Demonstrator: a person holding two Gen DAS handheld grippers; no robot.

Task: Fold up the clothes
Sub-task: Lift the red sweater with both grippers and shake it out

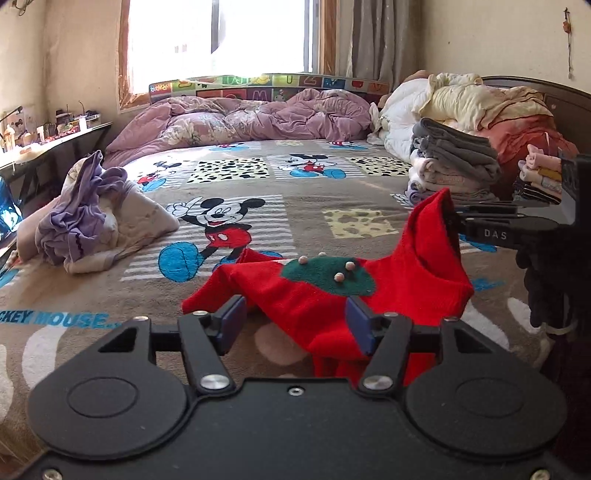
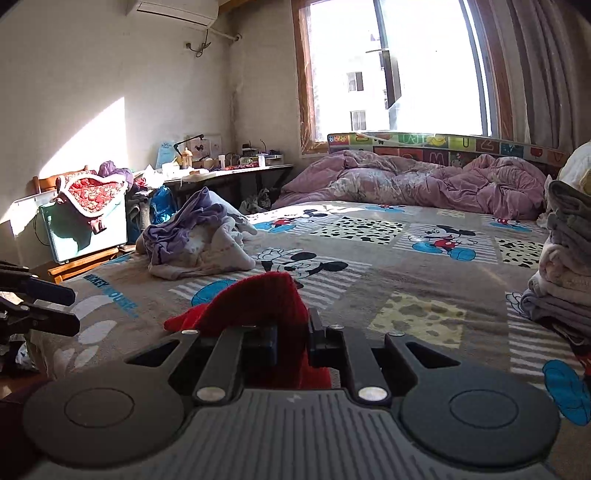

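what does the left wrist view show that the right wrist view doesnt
Only the left wrist view shows the red garment's green patch with its small pale balls, the open left gripper over the fabric, and a small pink folded stack.

Only the right wrist view shows the air conditioner and the chair heaped with cloth.

Both show the red garment, which the right gripper pinches, the purple clothes pile, and the grey folded stack.

The red garment (image 1: 317,306) is soft, matt knit with a green felt-like patch. The bed (image 1: 295,206) carries a fuzzy printed fleece cover. The left tongs (image 1: 295,325) are matt black plastic with shiny metal rivets; the quilt (image 1: 236,118) looks smooth, crumpled cloth.
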